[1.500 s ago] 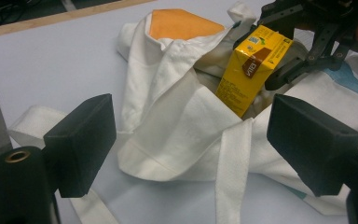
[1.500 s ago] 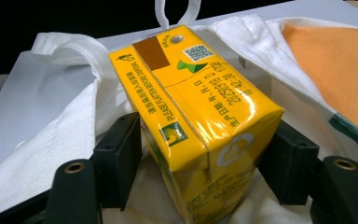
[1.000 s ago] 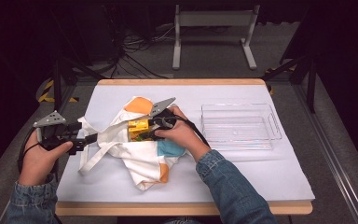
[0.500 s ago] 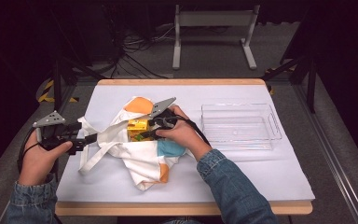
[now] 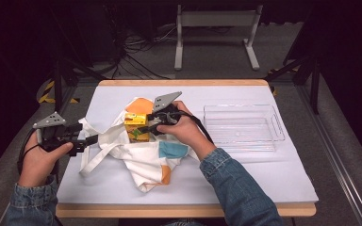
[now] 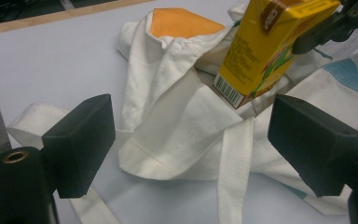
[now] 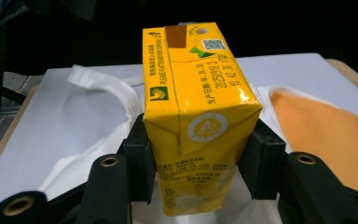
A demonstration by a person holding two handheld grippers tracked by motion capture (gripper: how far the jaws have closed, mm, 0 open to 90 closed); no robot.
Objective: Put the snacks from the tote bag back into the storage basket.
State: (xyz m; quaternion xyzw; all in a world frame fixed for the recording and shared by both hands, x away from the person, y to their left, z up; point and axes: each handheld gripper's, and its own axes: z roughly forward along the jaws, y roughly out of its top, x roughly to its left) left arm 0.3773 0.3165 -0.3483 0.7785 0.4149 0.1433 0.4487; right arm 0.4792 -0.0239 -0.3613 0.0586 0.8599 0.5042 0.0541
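Yellow card catches the eye first: a juice carton (image 7: pixel 199 112) sits clamped between the jaws of the right gripper (image 5: pixel 154 123), its flat sides pressed by both pads, its lower end dipping toward the mouth of a white cloth bag (image 5: pixel 136 150) just beneath that gripper. In the left gripper view the carton (image 6: pixel 265 49) hangs ahead of and above the jaws, tilted, its barcoded corner at the bag's opening with the fabric bunched around it. The left gripper (image 5: pixel 82 141) has its jaws spread wide, nothing between them; a handle strap (image 6: pixel 230 172) runs forward between the two pads toward the bag, and the bag's rim lies just ahead of them. Judging by this, the carton is at the threshold of the bag: whether it is going in or coming out cannot be told from these views. A clear plastic tray (image 5: pixel 242 127) stands well off to the far side of the right gripper, with nothing in it, so if the carton is bound for the tray, that carry and the release are all left to do.
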